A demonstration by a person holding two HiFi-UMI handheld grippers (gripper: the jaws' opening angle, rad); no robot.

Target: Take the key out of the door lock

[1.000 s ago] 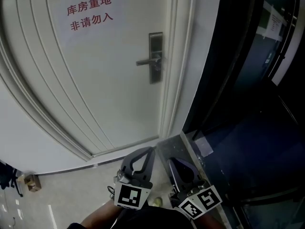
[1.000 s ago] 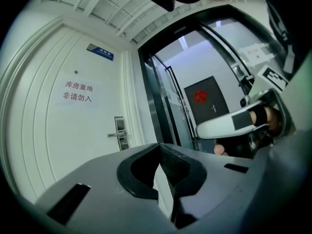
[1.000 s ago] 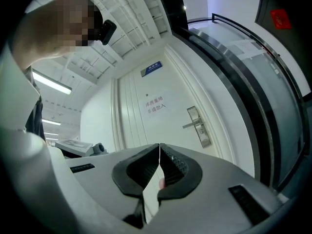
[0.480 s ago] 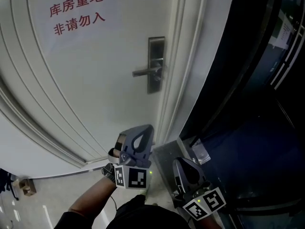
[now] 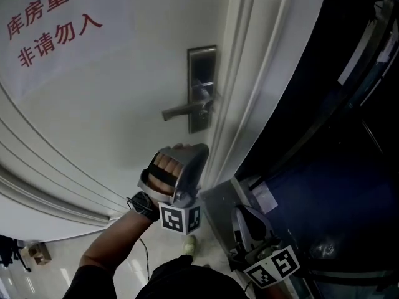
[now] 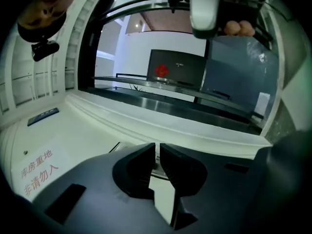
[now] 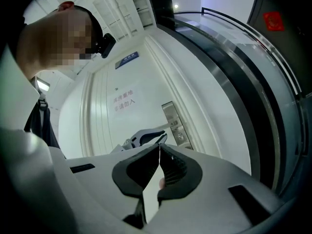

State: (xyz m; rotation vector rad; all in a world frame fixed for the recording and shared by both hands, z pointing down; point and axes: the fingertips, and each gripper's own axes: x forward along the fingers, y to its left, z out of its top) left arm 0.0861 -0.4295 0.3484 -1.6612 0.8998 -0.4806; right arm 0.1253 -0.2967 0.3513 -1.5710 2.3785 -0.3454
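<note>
A steel lock plate (image 5: 202, 86) with a lever handle (image 5: 181, 110) sits on the white door (image 5: 93, 104). A small shiny piece on the plate just above the handle hub could be the key; I cannot tell. My left gripper (image 5: 195, 151) is raised just below the handle, its jaws pressed together and holding nothing. In the left gripper view the plate (image 6: 155, 165) shows just past the left gripper (image 6: 157, 152). My right gripper (image 5: 240, 213) hangs low near the floor, shut and empty. The right gripper view shows the plate (image 7: 174, 120) and the left gripper (image 7: 144, 136) beyond the right gripper (image 7: 159, 149).
A paper sign with red characters (image 5: 53, 18) is stuck on the door at upper left. The white door frame (image 5: 252, 73) runs along the lock's right side, with dark glass (image 5: 330, 142) beyond. A grey metal block (image 5: 218, 199) stands at the frame's foot.
My left gripper has risen from near the floor up to just under the door handle. The head has come closer to the door. My right gripper has stayed low.
</note>
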